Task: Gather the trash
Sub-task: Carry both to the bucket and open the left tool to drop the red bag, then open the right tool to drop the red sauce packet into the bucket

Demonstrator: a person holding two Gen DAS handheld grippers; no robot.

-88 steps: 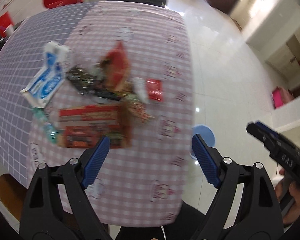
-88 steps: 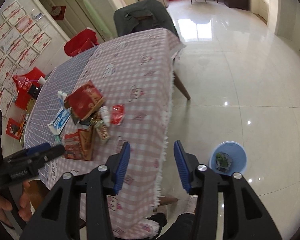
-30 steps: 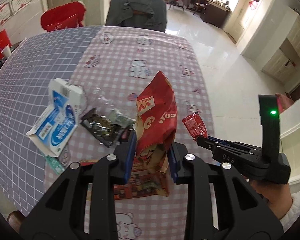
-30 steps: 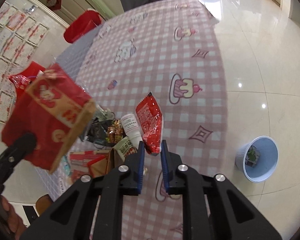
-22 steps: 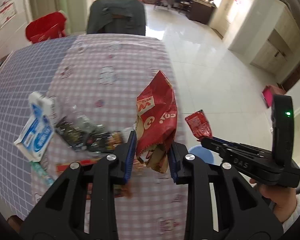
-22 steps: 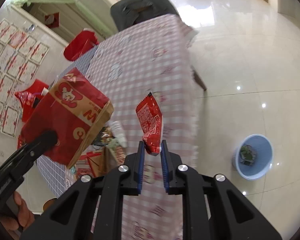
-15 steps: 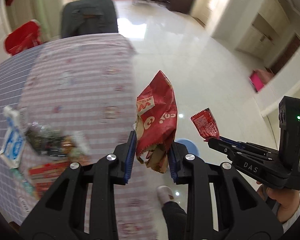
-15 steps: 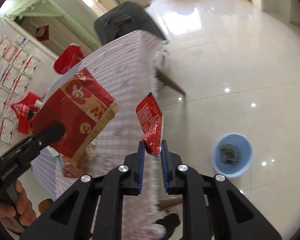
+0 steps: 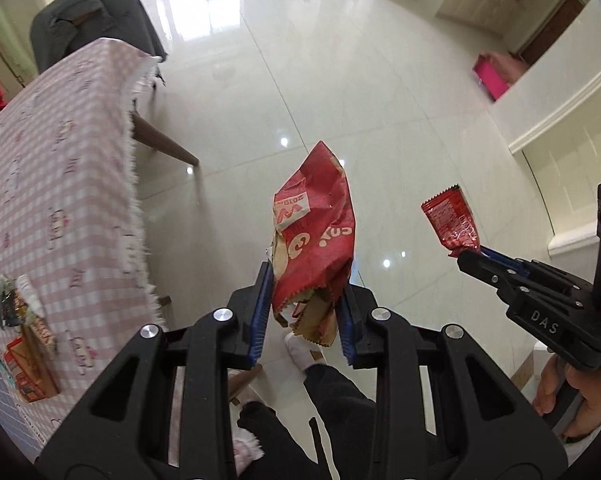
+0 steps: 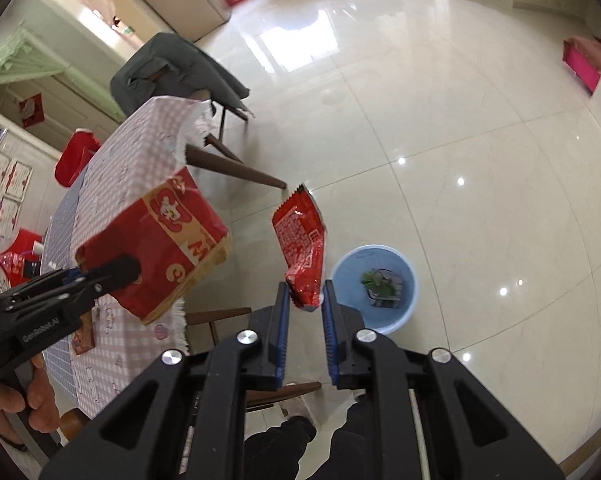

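Left hand-held gripper [image 9: 303, 312] clamped on the lower end of a crumpled red paper bag [image 9: 315, 240], bag standing up between the blue pads, held out over the glossy floor [image 9: 340, 80] rather than over the worktop [image 9: 52, 184] as a second ago. Right hand-held gripper [image 10: 303, 314] pinched shut on the bottom edge of a small red wrapper [image 10: 302, 248], wrapper upright above the fingertips. Same two grips as half a second back; only the background swung round. Worktop with its pink checked cloth now off to the left in both views, no longer beneath the grippers. Remaining litter [image 9: 20, 320] left behind on the cloth near its close edge: a red carton, dark wrappers, a blue-and-white pack partly cut off by the frame. Blue bin [image 10: 374, 286] on the floor, just right of the red wrapper in the right wrist view and closer than before, some green and dark scraps already inside. In the left wrist view, bin hidden behind the paper bag. Grey-covered chair [image 10: 172, 68] at the far end of the worktop. Person's dark trouser legs and white shoe [image 9: 300, 350] below the left gripper.
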